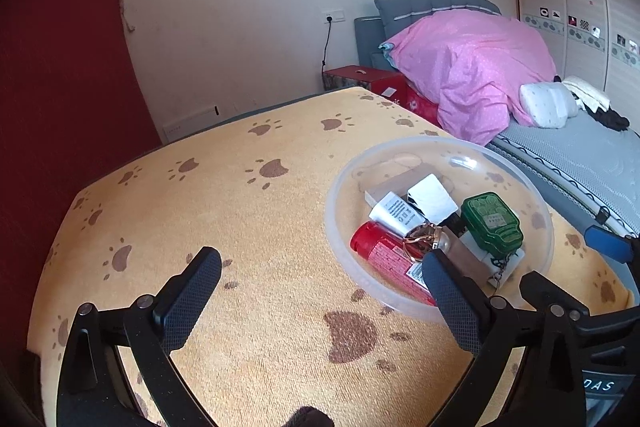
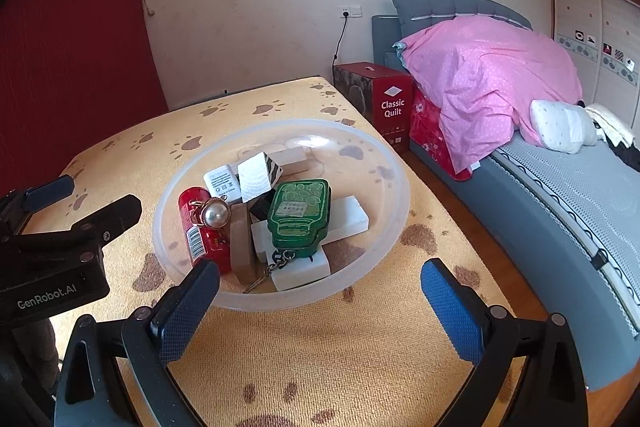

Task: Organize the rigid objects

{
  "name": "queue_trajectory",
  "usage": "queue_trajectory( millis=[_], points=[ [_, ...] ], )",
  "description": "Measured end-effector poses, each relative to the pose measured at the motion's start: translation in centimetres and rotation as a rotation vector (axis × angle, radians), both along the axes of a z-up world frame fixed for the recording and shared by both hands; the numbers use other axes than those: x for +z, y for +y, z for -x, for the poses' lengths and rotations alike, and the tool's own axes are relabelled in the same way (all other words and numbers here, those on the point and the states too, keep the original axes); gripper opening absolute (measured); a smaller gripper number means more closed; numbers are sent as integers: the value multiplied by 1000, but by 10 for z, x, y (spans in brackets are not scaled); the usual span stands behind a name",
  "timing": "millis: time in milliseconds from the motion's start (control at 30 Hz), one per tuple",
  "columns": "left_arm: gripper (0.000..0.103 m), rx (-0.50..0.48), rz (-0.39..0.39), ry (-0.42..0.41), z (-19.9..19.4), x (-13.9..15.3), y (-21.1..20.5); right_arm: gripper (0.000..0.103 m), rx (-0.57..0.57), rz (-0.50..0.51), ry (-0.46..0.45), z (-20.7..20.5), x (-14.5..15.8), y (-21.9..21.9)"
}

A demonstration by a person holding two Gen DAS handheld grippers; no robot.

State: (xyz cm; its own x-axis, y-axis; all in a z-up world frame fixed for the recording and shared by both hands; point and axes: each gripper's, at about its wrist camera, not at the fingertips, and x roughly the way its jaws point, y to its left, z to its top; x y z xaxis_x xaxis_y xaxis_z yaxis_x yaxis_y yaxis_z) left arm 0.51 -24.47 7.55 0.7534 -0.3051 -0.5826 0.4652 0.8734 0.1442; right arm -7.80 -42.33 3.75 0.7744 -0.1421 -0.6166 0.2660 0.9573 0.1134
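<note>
My left tongs (image 1: 320,291) and right tongs (image 2: 320,301) gape wide, empty, beside the bowl (image 2: 384,163); nudging its rim could topple the pearl ring (image 2: 214,213).

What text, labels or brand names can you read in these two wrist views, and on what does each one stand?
"Classic Quilt": white letters on the red box beside the bed.
"GenRobot.AI": on the left gripper, on its black body, in the right wrist view.
"OAS": partial letters on the right gripper, on its body, in the left wrist view.
Too small to read: print on the white tube, the red can and the green tin.
</note>
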Motion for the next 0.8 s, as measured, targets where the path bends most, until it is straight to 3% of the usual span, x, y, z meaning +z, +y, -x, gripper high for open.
queue_trajectory(
  millis=[800],
  points=[
    [101,-16,-30,27,1,-5,-14,103,-26,11,25,-2,-4,-6]
  ],
)
